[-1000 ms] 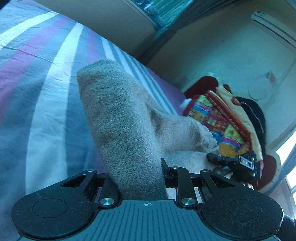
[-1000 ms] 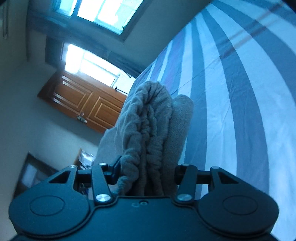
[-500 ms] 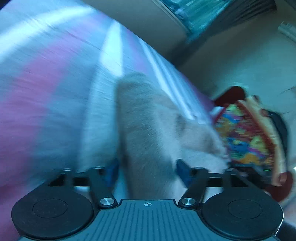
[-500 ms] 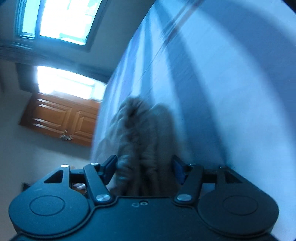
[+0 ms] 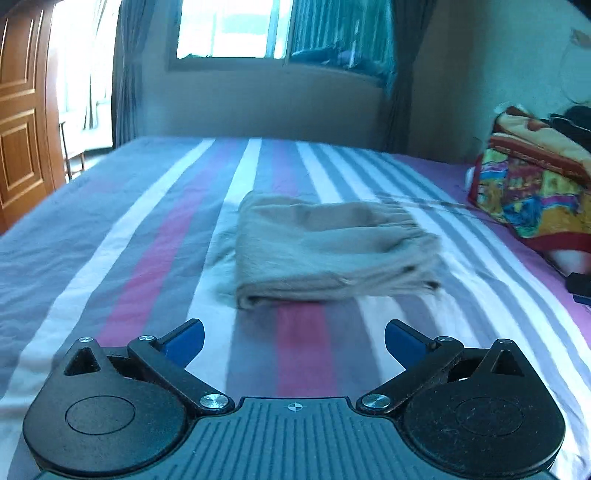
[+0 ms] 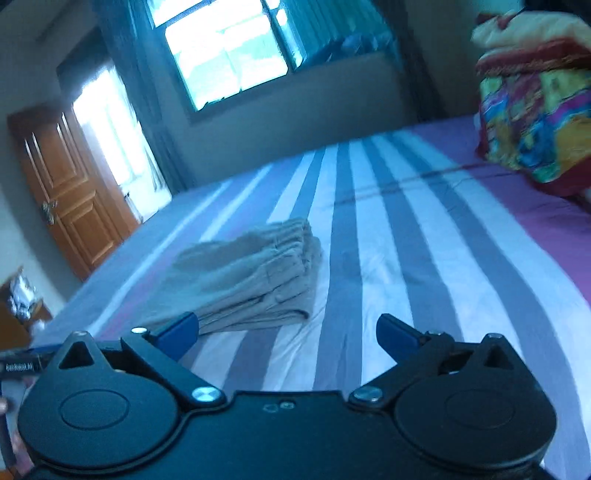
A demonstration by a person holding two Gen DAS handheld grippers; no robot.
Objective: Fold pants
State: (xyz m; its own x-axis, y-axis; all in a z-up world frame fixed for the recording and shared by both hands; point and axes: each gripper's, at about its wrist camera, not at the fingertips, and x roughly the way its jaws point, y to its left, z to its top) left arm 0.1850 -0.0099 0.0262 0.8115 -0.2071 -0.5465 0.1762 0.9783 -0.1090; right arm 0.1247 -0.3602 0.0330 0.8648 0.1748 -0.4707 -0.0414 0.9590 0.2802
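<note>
Jaws of both grippers, just opened wide, hold nothing; folded pants lie ahead, apart.

A bedroom (striped bed, curtained window).

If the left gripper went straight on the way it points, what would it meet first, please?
Probably the folded pants, which lie ahead of the open left gripper on the bed; depth is unclear, so it might touch the bed first.

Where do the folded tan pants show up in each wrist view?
Left wrist: folded tan pants lie mid-frame on the striped bedsheet.
Right wrist: pants sit left of centre.
Shared landmark: the colourful blanket at the right edge.
</note>
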